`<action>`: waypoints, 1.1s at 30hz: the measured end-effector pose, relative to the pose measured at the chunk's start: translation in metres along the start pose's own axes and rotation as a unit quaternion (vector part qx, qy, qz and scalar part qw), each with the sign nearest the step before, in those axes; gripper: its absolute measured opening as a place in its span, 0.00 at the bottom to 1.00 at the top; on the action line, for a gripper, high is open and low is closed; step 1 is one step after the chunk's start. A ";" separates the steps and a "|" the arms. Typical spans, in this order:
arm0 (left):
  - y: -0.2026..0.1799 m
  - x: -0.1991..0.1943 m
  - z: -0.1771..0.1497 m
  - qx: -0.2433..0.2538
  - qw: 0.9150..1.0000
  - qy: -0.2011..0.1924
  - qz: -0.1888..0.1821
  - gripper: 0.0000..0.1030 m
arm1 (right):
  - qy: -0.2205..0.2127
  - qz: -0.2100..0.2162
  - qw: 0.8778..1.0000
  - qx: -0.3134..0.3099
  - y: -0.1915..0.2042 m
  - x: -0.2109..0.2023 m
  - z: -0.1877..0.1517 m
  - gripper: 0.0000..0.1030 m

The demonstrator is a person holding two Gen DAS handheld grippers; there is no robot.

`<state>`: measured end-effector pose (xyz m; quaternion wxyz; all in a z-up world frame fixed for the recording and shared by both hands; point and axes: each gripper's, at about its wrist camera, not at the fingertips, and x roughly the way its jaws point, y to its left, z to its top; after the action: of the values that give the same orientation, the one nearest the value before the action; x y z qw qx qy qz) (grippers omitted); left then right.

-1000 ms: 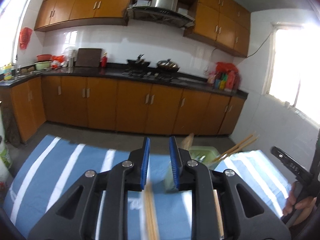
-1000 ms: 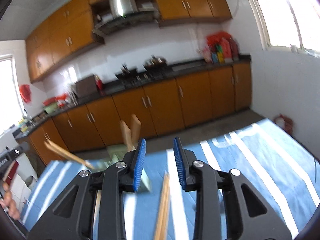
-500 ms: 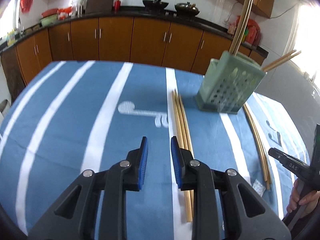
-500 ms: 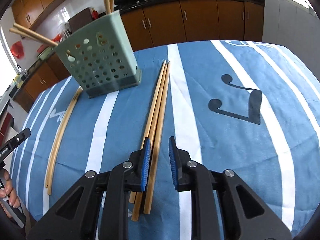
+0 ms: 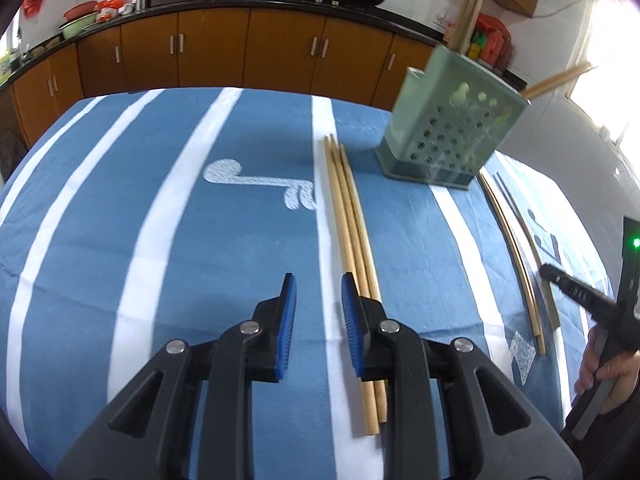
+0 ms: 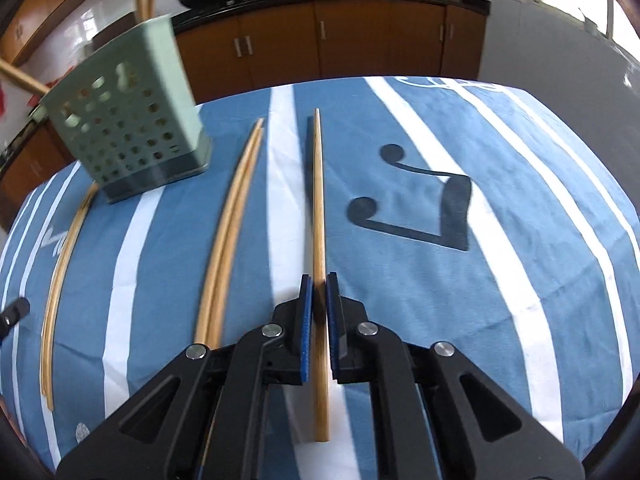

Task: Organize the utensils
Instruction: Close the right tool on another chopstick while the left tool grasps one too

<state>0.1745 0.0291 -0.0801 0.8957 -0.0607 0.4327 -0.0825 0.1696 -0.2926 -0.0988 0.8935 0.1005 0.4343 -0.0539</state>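
Note:
A pale green perforated utensil holder point(image 5: 448, 136) stands on the blue striped cloth, with several chopsticks sticking out of it. My left gripper point(image 5: 318, 282) hovers low over the cloth, open with nothing between its pads. Three wooden chopsticks point(image 5: 352, 220) lie just right of its right finger. My right gripper point(image 6: 316, 282) is shut on a single chopstick point(image 6: 319, 200) that points away toward the far edge. Two more chopsticks point(image 6: 232, 216) lie left of it, between it and the holder point(image 6: 128, 120).
Further chopsticks point(image 5: 516, 248) lie right of the holder in the left wrist view, near a hand point(image 5: 604, 372) on the other gripper's handle. The cloth-covered table point(image 6: 500, 240) ends ahead at the floor, with brown kitchen cabinets point(image 5: 280, 56) beyond.
Both grippers sank toward the table and tipped downward. The right gripper's jaws closed on one chopstick, which now lies apart from the other two. The left gripper's gap is unchanged.

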 end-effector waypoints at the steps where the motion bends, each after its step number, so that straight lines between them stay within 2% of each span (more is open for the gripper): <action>1: -0.002 0.002 -0.001 0.004 1.000 0.003 0.000 0.23 | 0.000 0.001 1.000 0.000 -0.001 0.000 0.000 0.07; 7: -0.016 0.012 -0.004 0.026 1.000 0.016 -0.004 0.17 | -0.005 -0.006 1.000 -0.015 0.001 0.001 -0.002 0.07; 14: -0.018 0.019 -0.008 0.046 0.998 0.021 0.029 0.12 | -0.006 -0.004 1.000 -0.019 0.000 0.001 -0.003 0.07; 19: -0.014 0.022 -0.005 0.033 0.999 0.018 0.035 0.12 | -0.011 -0.006 1.000 -0.025 0.004 -0.001 -0.006 0.08; 23: -0.014 0.026 -0.002 0.030 0.998 0.012 0.047 0.08 | -0.015 0.001 0.999 -0.032 0.004 -0.003 -0.010 0.08; 29: 0.012 0.031 0.016 -0.012 0.998 0.009 0.063 0.08 | -0.019 0.008 0.999 -0.048 0.004 -0.002 -0.009 0.08; 33: 0.023 0.034 0.021 -0.019 0.998 0.008 0.053 0.08 | -0.021 0.006 0.999 -0.049 0.003 0.002 -0.003 0.08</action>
<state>0.2140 0.0453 -0.0967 0.8941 -0.0544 0.4438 -0.0272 0.1693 -0.2889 -0.1017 0.9067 0.0583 0.4168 -0.0299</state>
